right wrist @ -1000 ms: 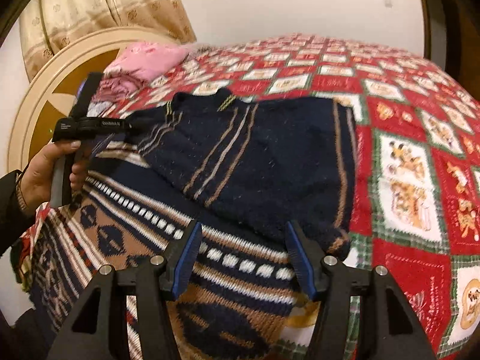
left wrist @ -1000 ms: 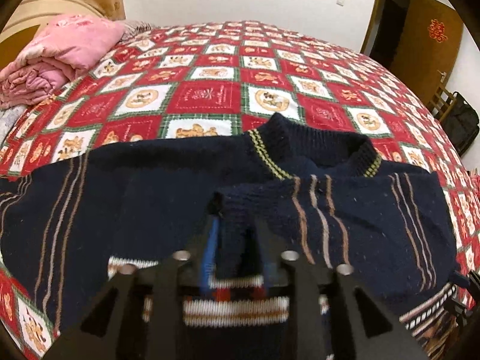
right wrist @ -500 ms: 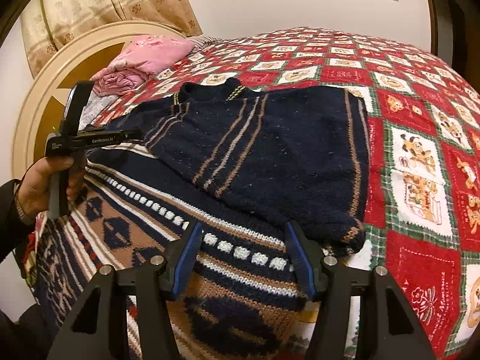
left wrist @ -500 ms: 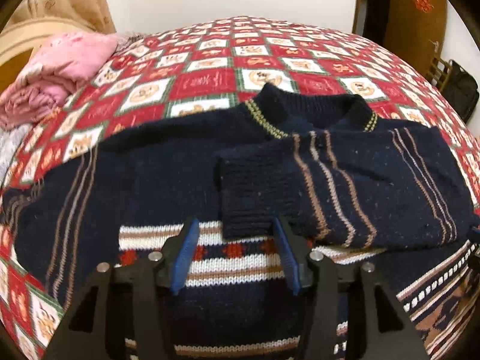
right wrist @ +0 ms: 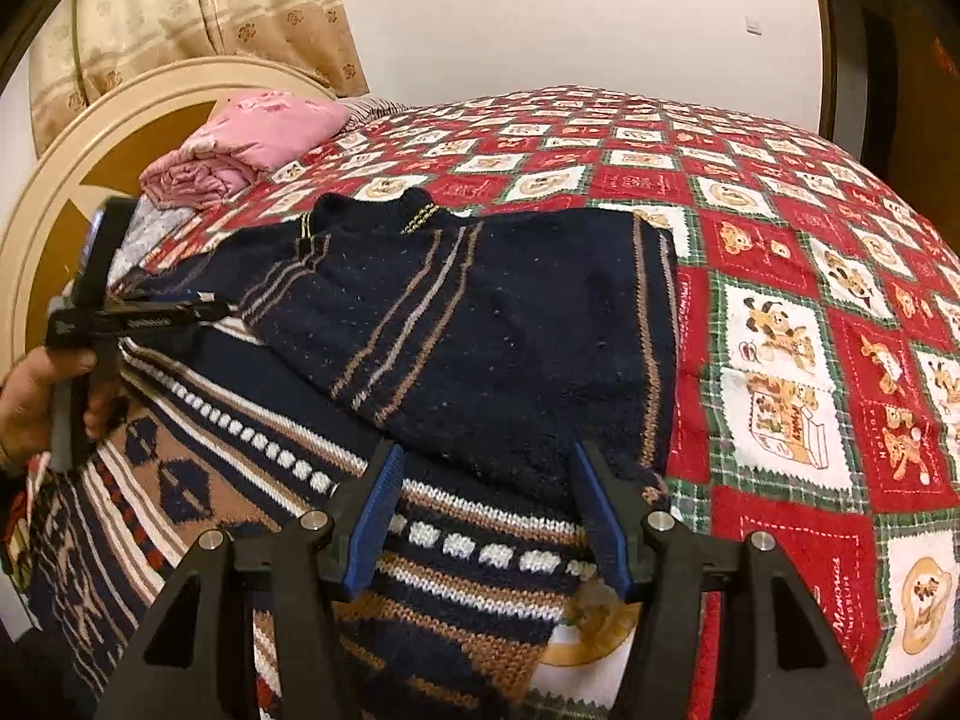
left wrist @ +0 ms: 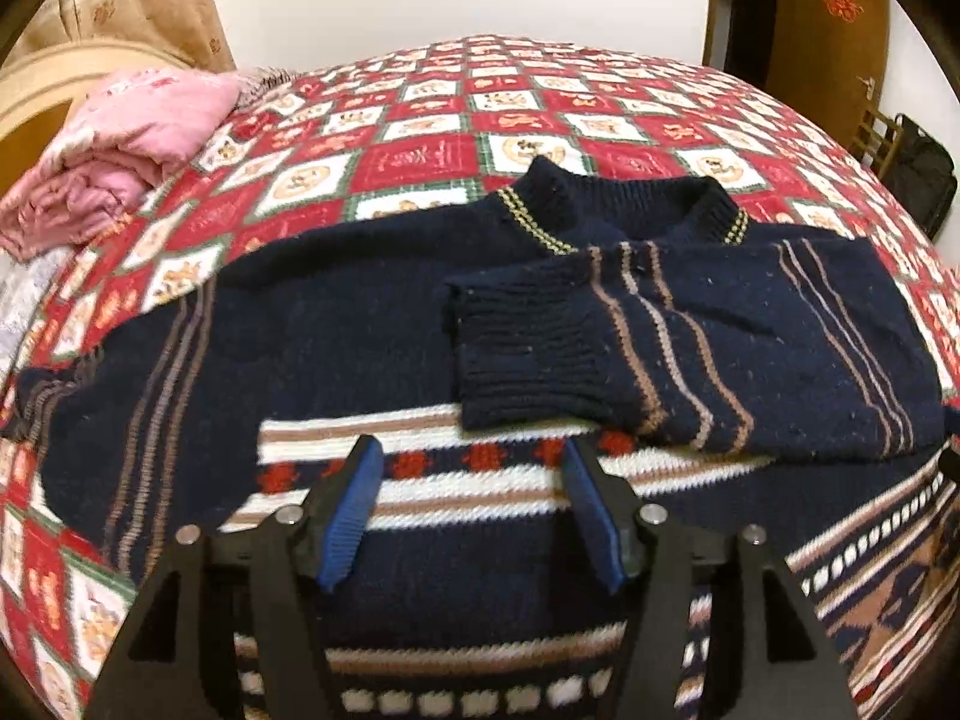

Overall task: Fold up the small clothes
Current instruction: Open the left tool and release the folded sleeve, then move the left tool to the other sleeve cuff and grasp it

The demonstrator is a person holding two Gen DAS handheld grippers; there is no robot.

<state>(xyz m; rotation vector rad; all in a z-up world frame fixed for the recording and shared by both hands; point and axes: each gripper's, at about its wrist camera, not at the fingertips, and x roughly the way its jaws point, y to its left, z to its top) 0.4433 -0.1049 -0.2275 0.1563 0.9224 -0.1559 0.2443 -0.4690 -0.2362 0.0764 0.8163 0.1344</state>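
Observation:
A navy knit sweater (left wrist: 336, 354) with tan stripes and a patterned lower body lies flat on the bed; it also shows in the right wrist view (right wrist: 528, 324). Its right sleeve (left wrist: 690, 354) is folded across the chest, cuff (left wrist: 522, 354) near the middle. Its left sleeve (left wrist: 66, 384) still lies stretched out to the left. My left gripper (left wrist: 471, 468) is open and empty, just below the cuff, above the sweater's patterned band. My right gripper (right wrist: 483, 462) is open and empty over the sweater's right side near the sleeve fold. The left gripper also shows in the right wrist view (right wrist: 204, 306), held by a hand.
The bed has a red, white and green checked quilt (left wrist: 528, 114). A folded pink blanket (left wrist: 120, 144) lies at the far left by the round headboard (right wrist: 72, 180). A wooden door (left wrist: 834, 30) and a dark bag (left wrist: 918, 174) stand at the right.
My left gripper let go of the right sleeve's cuff, opened, and drew back toward me. The sleeve now rests across the chest. My right gripper stayed open and barely moved.

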